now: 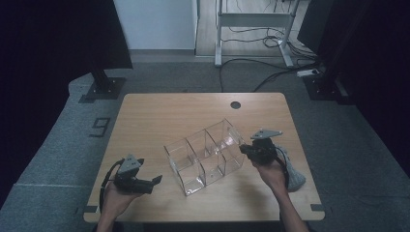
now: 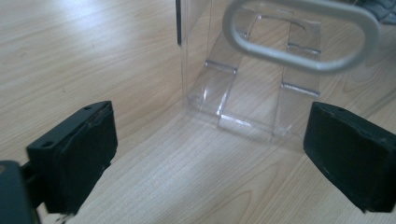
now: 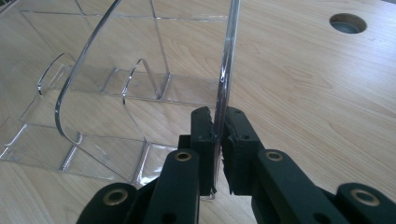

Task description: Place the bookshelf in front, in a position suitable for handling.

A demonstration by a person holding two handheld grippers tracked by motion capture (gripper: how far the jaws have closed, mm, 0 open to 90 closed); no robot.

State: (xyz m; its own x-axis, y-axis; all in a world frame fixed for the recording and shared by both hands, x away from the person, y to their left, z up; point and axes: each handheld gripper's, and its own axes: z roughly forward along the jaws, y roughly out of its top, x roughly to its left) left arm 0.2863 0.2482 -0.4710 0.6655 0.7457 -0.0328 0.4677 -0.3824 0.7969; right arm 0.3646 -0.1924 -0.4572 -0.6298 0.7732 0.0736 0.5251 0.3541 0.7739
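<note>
A clear acrylic organizer (image 1: 205, 154) with several open compartments stands askew in the middle of the wooden table (image 1: 159, 116). My right gripper (image 1: 243, 149) is at its right end, held in a hand. In the right gripper view the black jaws (image 3: 218, 135) are shut on the thin edge of the organizer's side wall (image 3: 229, 60). My left gripper (image 1: 155, 181) rests low near the table's front left and points toward the organizer's near corner. Its pads (image 2: 84, 154) stand wide apart with bare wood between them, and the organizer (image 2: 247, 93) lies a little ahead.
A round cable hole (image 1: 235, 105) sits near the table's far edge. A grey cloth-like object (image 1: 294, 175) lies by the right hand at the table's right edge. A blurred grey oval loop (image 2: 299, 37) hangs at the top of the left gripper view.
</note>
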